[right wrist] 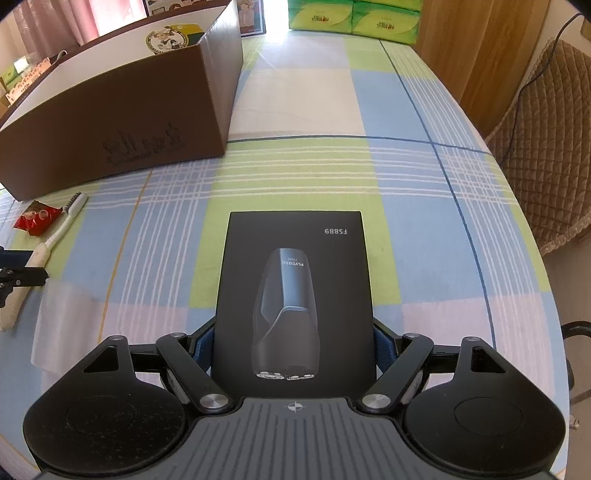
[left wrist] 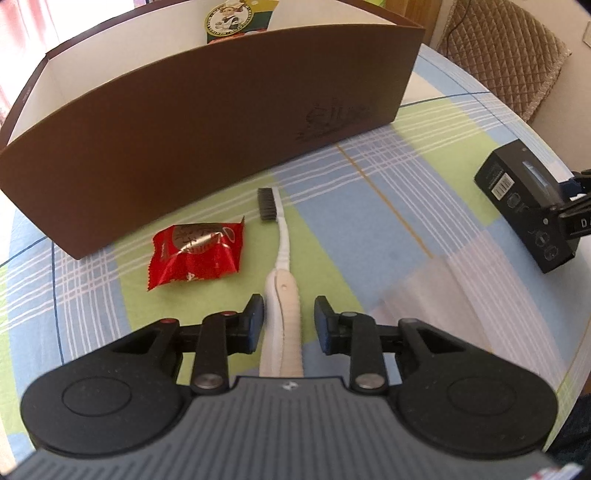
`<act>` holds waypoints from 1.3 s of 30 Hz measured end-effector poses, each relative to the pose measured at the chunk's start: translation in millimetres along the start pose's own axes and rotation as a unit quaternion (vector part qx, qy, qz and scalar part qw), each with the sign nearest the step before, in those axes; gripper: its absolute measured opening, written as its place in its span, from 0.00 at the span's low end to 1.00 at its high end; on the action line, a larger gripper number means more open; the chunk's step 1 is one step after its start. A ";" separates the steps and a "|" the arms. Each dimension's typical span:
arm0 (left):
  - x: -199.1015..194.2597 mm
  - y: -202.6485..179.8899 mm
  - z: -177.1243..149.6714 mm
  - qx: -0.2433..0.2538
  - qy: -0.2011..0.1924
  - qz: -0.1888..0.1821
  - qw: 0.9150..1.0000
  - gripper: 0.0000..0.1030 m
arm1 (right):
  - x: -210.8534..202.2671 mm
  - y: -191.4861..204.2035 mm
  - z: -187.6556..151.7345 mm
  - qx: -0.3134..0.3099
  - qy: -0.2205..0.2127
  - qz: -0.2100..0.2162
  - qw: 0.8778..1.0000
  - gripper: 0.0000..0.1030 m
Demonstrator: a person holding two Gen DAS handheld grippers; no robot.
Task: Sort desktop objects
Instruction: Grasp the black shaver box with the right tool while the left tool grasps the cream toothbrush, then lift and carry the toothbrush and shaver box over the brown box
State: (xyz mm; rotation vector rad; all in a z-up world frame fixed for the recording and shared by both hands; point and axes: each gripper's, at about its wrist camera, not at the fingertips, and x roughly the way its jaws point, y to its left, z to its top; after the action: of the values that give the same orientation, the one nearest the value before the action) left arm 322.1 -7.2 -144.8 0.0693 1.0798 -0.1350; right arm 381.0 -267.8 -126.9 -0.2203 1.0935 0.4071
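A white toothbrush [left wrist: 282, 240] with dark bristles lies on the checked tablecloth, its handle running between the fingers of my left gripper [left wrist: 289, 317]. The left pad is at the handle, but a gap shows on the right side, so this gripper is open. A red snack packet [left wrist: 195, 254] lies just left of the brush. Behind both stands a large brown box [left wrist: 184, 147] with a white inside. My right gripper [right wrist: 293, 343] is shut on a black shaver box [right wrist: 295, 288], with blue pads against both long sides. That box also shows at the right of the left wrist view [left wrist: 528, 218].
The round table's edge curves close by on the right [right wrist: 517, 221]. Beyond it stands a chair with a quilted brown cover [right wrist: 546, 147]. Green tissue packs [right wrist: 354, 16] sit at the table's far end. A printed package [right wrist: 170, 38] rests inside the brown box.
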 end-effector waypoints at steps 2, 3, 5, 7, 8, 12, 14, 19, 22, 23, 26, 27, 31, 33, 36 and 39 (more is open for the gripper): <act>1.9 -1.2 2.5 0.002 0.004 0.004 1.000 0.26 | 0.9 0.6 0.0 -0.002 -0.001 -0.003 1.000 0.74; 2.5 -1.3 4.3 0.000 0.006 0.006 1.000 0.26 | 1.4 0.7 0.1 -0.002 -0.001 -0.004 1.000 0.74; 5.3 -2.6 7.5 -0.001 0.008 0.009 1.000 0.26 | 2.6 0.8 0.3 -0.002 0.000 -0.006 1.000 0.74; 7.8 -3.8 10.0 -0.005 0.009 0.006 1.000 0.22 | 3.8 0.3 0.8 -0.001 0.000 -0.007 1.000 0.74; 8.0 -4.2 10.3 -0.008 0.010 0.008 1.000 0.16 | 4.2 -0.1 1.0 -0.001 0.000 -0.007 1.000 0.74; 4.7 -5.9 6.5 -0.017 0.011 0.011 1.000 0.16 | 3.4 0.2 0.4 0.000 -0.001 -0.009 1.000 0.74; 0.7 -4.9 1.7 -0.026 0.012 0.011 1.000 0.15 | 2.2 -0.2 -0.4 0.001 -0.003 -0.008 1.000 0.74; -17.3 -2.9 -12.0 -0.051 0.004 0.015 0.999 0.15 | 1.0 -0.7 -1.5 -0.002 -0.008 -0.009 1.000 0.74; -27.5 -1.2 -16.9 -0.060 0.000 0.020 0.998 0.15 | 3.0 2.5 -0.9 -0.012 -0.008 -0.016 1.000 0.74; -30.4 -0.8 -18.2 -0.062 -0.001 0.021 0.998 0.15 | 4.0 3.7 -0.4 -0.015 -0.007 -0.020 1.000 0.74; -38.8 -2.3 -20.2 -0.065 -0.007 0.022 0.998 0.15 | 5.2 6.7 0.5 -0.020 -0.010 -0.027 0.999 0.74; -41.6 -2.8 -20.3 -0.065 -0.010 0.021 0.998 0.15 | 4.7 8.5 0.3 -0.023 -0.011 -0.031 0.999 0.74; -55.4 -5.1 -20.9 -0.063 -0.025 0.016 0.998 0.15 | -2.8 11.9 0.5 -0.023 -0.029 -0.024 0.999 0.74; -61.0 -6.0 -19.8 -0.065 -0.033 0.015 0.997 0.15 | -7.6 11.8 3.5 -0.017 -0.035 -0.015 0.999 0.74; -69.9 -5.4 -17.8 -0.069 -0.045 0.016 0.996 0.15 | -16.5 12.1 9.9 -0.010 -0.043 0.003 0.999 0.74; -79.5 -4.3 -14.5 -0.074 -0.058 0.019 0.995 0.15 | -27.1 16.1 17.1 -0.008 -0.054 0.022 0.998 0.74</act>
State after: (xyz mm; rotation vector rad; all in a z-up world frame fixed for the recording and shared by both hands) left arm 271.9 -3.6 -81.4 -0.0510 0.9684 -0.0240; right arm 377.3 -252.6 -94.6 -0.1854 0.9907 0.4621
